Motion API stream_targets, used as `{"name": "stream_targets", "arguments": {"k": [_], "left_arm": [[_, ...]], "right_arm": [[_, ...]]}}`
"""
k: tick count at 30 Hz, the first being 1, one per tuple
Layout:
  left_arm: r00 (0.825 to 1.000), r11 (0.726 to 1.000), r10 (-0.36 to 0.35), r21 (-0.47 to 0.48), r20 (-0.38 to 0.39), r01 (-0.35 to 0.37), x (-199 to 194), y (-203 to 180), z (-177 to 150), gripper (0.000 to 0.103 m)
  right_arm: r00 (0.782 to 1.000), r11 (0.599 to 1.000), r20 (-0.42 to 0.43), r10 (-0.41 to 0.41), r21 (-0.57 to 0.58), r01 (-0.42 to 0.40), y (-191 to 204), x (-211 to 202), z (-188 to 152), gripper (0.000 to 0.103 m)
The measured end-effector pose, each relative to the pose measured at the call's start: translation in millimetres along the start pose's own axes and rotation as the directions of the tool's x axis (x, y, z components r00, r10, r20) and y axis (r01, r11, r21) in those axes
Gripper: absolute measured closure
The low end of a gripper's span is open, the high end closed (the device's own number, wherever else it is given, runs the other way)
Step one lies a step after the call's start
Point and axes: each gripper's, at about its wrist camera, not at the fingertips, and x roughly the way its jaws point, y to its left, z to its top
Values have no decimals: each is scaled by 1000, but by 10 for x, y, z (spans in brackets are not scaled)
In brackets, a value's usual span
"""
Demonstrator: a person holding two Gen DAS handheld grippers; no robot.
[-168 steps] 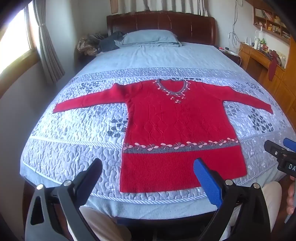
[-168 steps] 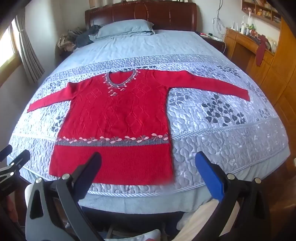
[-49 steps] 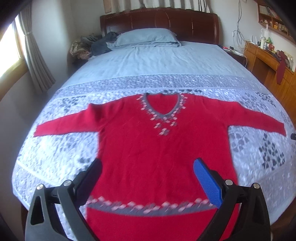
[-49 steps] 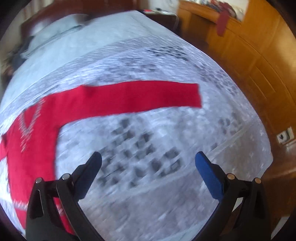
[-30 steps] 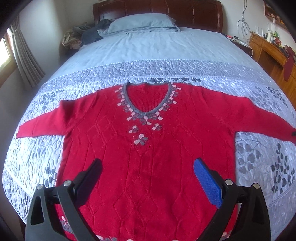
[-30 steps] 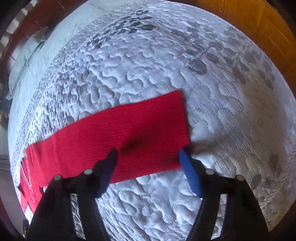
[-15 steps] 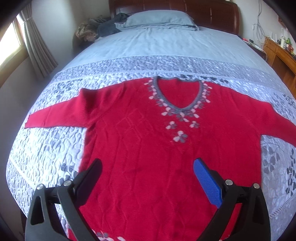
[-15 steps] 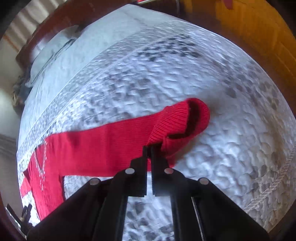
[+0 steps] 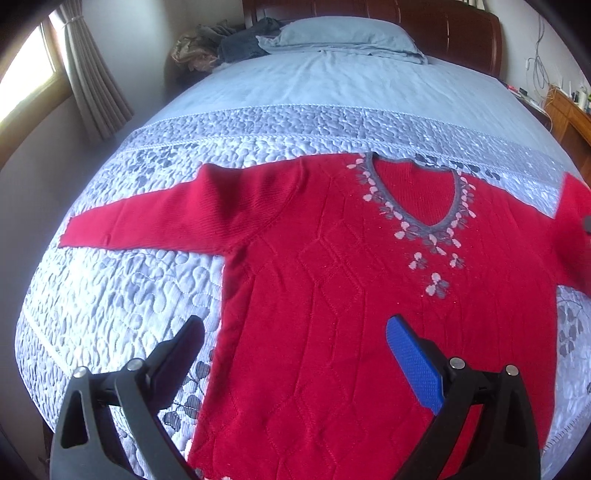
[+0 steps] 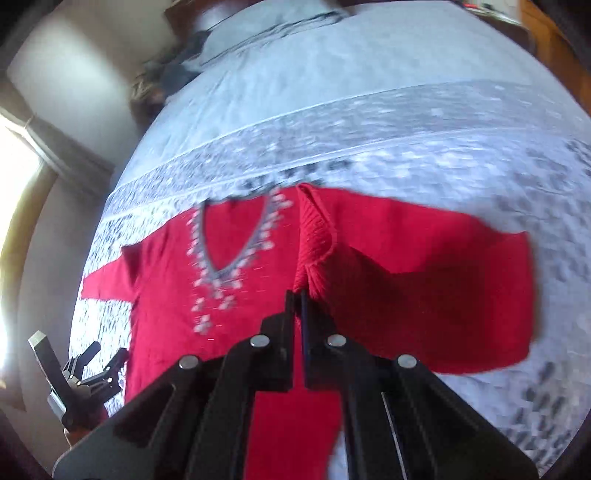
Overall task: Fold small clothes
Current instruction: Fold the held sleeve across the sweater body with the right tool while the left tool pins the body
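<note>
A red knit sweater (image 9: 332, 277) with a grey flowered V-neck lies face up on the quilted bed. Its left sleeve (image 9: 147, 221) lies stretched out flat. My left gripper (image 9: 295, 354) is open and empty, hovering above the sweater's lower body. My right gripper (image 10: 297, 295) is shut on the cuff of the right sleeve (image 10: 314, 236) and holds it lifted over the chest, beside the neckline (image 10: 229, 236). The rest of that sleeve (image 10: 443, 288) drapes back toward the right. The sweater's hem is out of view.
The bed's blue-grey quilt (image 9: 110, 314) drops off at the left and near edges. A pillow (image 9: 343, 33) and a pile of clothes (image 9: 221, 44) lie by the wooden headboard. A curtain (image 9: 96, 85) and window stand left; a wooden desk (image 9: 569, 114) stands right.
My right gripper has closed on the right sleeve's cuff, lifted it and carried it left over the sweater's chest. My left gripper has drifted left, staying open.
</note>
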Motion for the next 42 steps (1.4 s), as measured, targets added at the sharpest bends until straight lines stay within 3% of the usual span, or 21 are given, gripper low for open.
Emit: {"name": "stream_targets", "arguments": {"k": [3, 4, 5, 9, 11, 12, 13, 16, 18, 21, 23, 25, 27, 30, 33, 38, 42], "left_arm": [[1000, 1000, -6, 0, -7, 6, 37, 34, -1, 4], [1000, 1000, -10, 5, -9, 10, 53, 27, 1, 4], [1000, 1000, -16, 11, -12, 16, 68, 13, 3, 4], [997, 997, -72, 37, -23, 73, 100, -141, 20, 4], [988, 988, -144, 45, -48, 146, 137, -320, 49, 4], [980, 981, -188, 44, -67, 191, 161, -414, 74, 4], [959, 962, -265, 34, -104, 270, 212, -559, 115, 4], [901, 920, -381, 16, -206, 393, 407, -990, 183, 6], [868, 905, -406, 5, -286, 425, 600, -1257, 207, 20], [833, 895, -432, -50, -347, 443, 818, -1459, 213, 31], [837, 899, -429, -67, -340, 433, 891, -1558, 228, 35], [855, 908, -408, -46, -320, 416, 884, -1637, 254, 51], [867, 916, -388, -33, -313, 399, 905, -1679, 279, 78], [880, 924, -375, -37, -291, 381, 908, -1678, 328, 98], [885, 912, -407, -56, -224, 406, 773, -1519, 390, 101], [888, 886, -460, -73, -24, 457, 342, -1216, 703, 101], [919, 918, -384, -73, 91, 391, 169, -821, 1039, 101]], "right_arm": [[997, 999, -70, 39, -12, -40, 277, 382, -21, 96], [996, 999, -89, 31, -17, -32, 334, 500, -44, 88], [994, 1000, -105, 18, -21, -20, 361, 582, -77, 72], [997, 1000, -75, 31, 2, -31, 197, 477, -224, 75], [999, 1000, -45, 4, 11, -3, 45, 359, -342, 75], [1000, 1000, -26, -16, 15, 16, -57, 245, -446, 75], [1000, 999, -14, -25, 20, 26, -143, 174, -535, 75], [1000, 998, 5, -26, 53, 26, -441, 21, -841, 75], [999, 997, 4, -46, 69, 46, -587, -13, -1021, 75], [996, 994, 30, -87, 61, 85, -762, -122, -1253, 75], [995, 994, 52, -89, 64, 86, -812, -159, -1354, 75], [993, 994, 82, -84, 77, 77, -875, -229, -1446, 75], [991, 994, 98, -89, 75, 82, -883, -253, -1481, 75], [989, 994, 119, -93, 59, 87, -834, -264, -1485, 75], [987, 993, 123, -103, 61, 96, -842, -278, -1475, 75], [985, 990, 125, -116, 91, 105, -911, -326, -1451, 75], [982, 988, 127, -138, 91, 127, -910, -360, -1340, 75]]}}
